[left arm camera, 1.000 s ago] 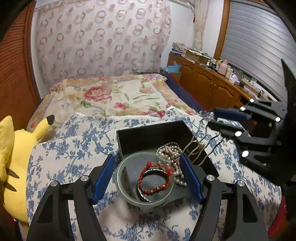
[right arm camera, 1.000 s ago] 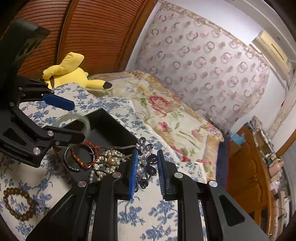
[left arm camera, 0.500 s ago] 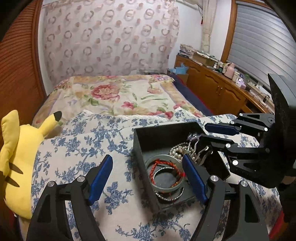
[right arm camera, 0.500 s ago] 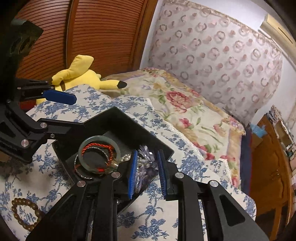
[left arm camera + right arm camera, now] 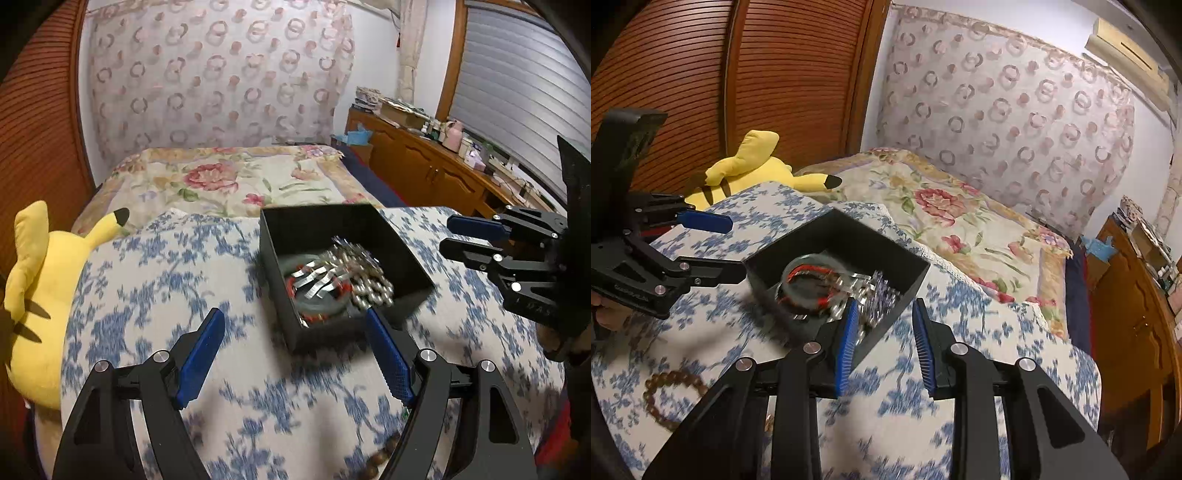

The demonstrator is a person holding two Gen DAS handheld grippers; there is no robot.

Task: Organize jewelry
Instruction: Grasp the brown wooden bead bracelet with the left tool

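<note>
Jewelry (image 5: 340, 273) heaped in black box (image 5: 343, 225), left hand-held gripper (image 5: 295, 354) wide apart and empty, right hand-held gripper (image 5: 882, 343) parted, empty

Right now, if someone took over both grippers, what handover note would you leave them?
Left gripper: open, holding nothing, near side of the black box.
Right gripper: open and empty, at the box's near corner.
In the box: green bangle, red cord bracelets, pearls, and a silver hair comb lying on top.
Left to do: the brown bead bracelet lies on the blue floral cloth outside the box; probably it goes in next.
</note>
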